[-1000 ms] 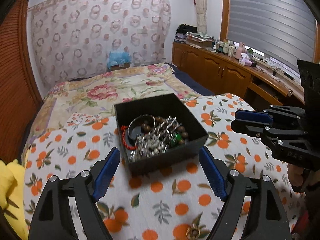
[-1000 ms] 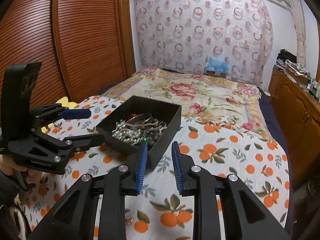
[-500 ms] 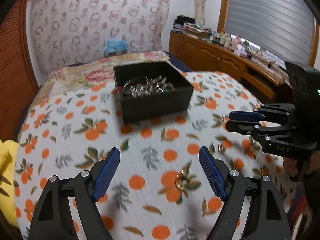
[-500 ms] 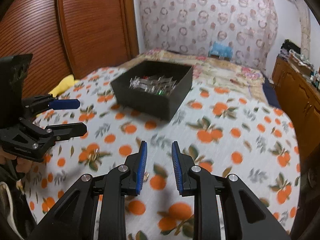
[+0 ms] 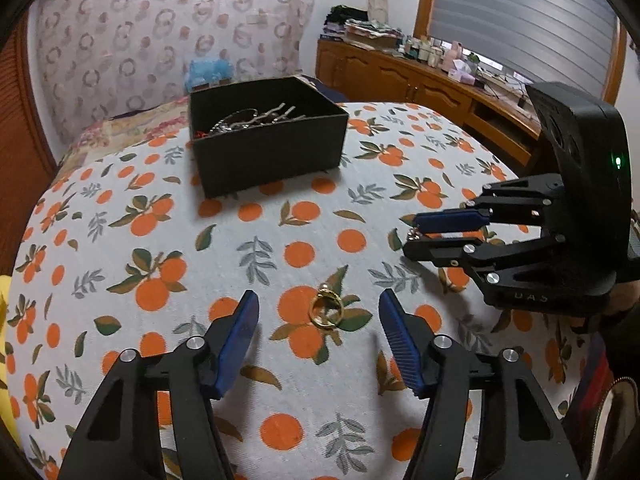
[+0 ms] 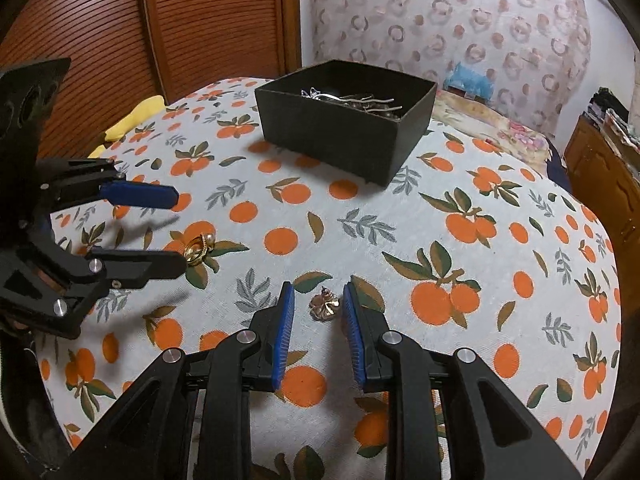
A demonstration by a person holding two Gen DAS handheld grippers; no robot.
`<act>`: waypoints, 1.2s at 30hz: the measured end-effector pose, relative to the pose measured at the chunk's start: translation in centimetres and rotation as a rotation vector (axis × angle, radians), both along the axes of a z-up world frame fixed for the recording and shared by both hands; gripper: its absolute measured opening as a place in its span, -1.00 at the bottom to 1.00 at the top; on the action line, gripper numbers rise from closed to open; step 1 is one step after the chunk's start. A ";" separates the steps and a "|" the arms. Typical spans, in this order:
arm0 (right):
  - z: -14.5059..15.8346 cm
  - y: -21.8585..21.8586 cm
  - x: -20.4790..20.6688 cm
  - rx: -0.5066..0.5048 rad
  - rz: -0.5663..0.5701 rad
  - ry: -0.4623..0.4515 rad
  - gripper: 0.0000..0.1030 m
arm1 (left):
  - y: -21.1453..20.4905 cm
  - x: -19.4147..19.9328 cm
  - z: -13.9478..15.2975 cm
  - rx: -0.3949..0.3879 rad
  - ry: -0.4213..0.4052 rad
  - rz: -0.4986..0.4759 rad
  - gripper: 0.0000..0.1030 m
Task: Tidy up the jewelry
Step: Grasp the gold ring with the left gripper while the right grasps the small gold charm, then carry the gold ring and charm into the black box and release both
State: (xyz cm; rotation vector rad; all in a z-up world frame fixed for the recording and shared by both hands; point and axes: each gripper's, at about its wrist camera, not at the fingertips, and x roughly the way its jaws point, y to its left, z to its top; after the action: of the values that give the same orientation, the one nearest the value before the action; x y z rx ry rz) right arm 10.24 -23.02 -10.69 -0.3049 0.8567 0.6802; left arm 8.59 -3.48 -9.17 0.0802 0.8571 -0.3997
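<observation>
A black box (image 5: 264, 140) holding several pieces of jewelry stands at the far side of the orange-print cloth (image 5: 256, 240); it also shows in the right wrist view (image 6: 348, 120). A gold ring (image 5: 326, 312) lies on the cloth between the fingers of my open left gripper (image 5: 318, 320), not touched. In the right wrist view the ring (image 6: 199, 249) lies by the left gripper's tips (image 6: 176, 232). A small rose-gold piece (image 6: 325, 304) lies between the fingers of my right gripper (image 6: 319, 304), which stands narrowly open around it. In the left wrist view the right gripper (image 5: 412, 232) is low at the right.
A yellow cloth (image 6: 132, 120) lies at the cloth's left edge. A wooden sideboard (image 5: 420, 84) with clutter runs along the right wall. A wooden louvred door (image 6: 200, 20) and a patterned curtain (image 5: 160, 40) stand behind.
Both grippers have pulled back from the box and come down close to the cloth. The left gripper now straddles the gold ring; the right gripper now straddles the small rose-gold piece.
</observation>
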 end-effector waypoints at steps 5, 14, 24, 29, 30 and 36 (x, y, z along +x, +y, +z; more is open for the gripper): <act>0.0 -0.2 0.0 0.001 -0.013 -0.011 -0.67 | -0.9 0.1 -0.4 0.021 0.008 -0.022 -0.12; 0.9 -0.8 -0.4 0.023 -0.022 -0.040 -0.67 | -1.5 0.5 -1.0 0.056 0.004 -0.021 -0.60; 2.7 -0.6 0.3 0.075 -0.023 -0.082 -0.67 | -0.3 0.7 0.4 0.021 -0.041 0.020 -0.64; 4.3 0.0 2.0 0.110 -0.033 -0.103 -0.67 | 0.6 1.6 1.7 0.006 -0.074 0.047 -0.64; 4.6 0.1 2.3 0.115 -0.036 -0.106 -0.67 | 0.7 1.8 1.9 0.005 -0.079 0.052 -0.64; 6.2 0.9 5.1 0.135 -0.066 -0.119 -0.67 | 1.9 3.0 3.3 0.005 -0.112 0.085 -0.64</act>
State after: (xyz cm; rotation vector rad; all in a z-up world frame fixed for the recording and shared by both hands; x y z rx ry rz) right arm 15.36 -22.12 -4.48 -0.1924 0.7007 0.6483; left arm 11.55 -1.60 -5.86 0.0694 0.7488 -0.3101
